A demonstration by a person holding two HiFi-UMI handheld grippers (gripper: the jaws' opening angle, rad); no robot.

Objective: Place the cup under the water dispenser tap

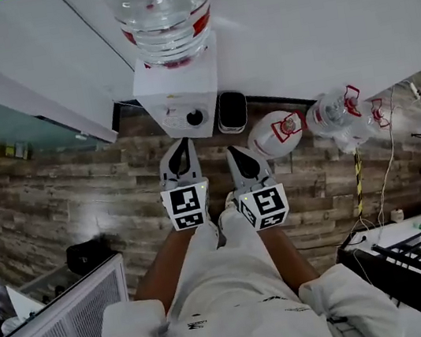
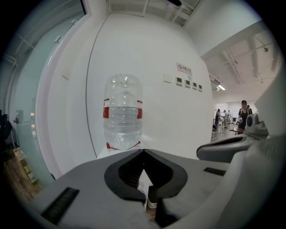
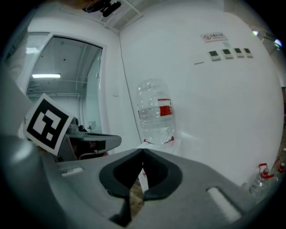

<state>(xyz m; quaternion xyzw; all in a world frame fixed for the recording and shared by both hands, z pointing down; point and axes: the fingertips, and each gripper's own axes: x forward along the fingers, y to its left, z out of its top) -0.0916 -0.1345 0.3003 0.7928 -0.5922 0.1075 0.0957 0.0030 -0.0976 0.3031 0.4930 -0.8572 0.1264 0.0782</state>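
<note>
The white water dispenser stands against the wall on the wood floor, with a clear bottle with a red label upside down on top. The bottle fills the middle of the left gripper view and of the right gripper view. My left gripper and my right gripper hang side by side just in front of the dispenser, pointing at it. Both have their jaws closed tip to tip, left gripper and right gripper, with nothing between them. No cup shows in any view, and the tap is hidden.
A black bin stands right of the dispenser. Two spare water bottles lie on the floor further right. A white wire rack is at lower left, a dark frame with cables at lower right.
</note>
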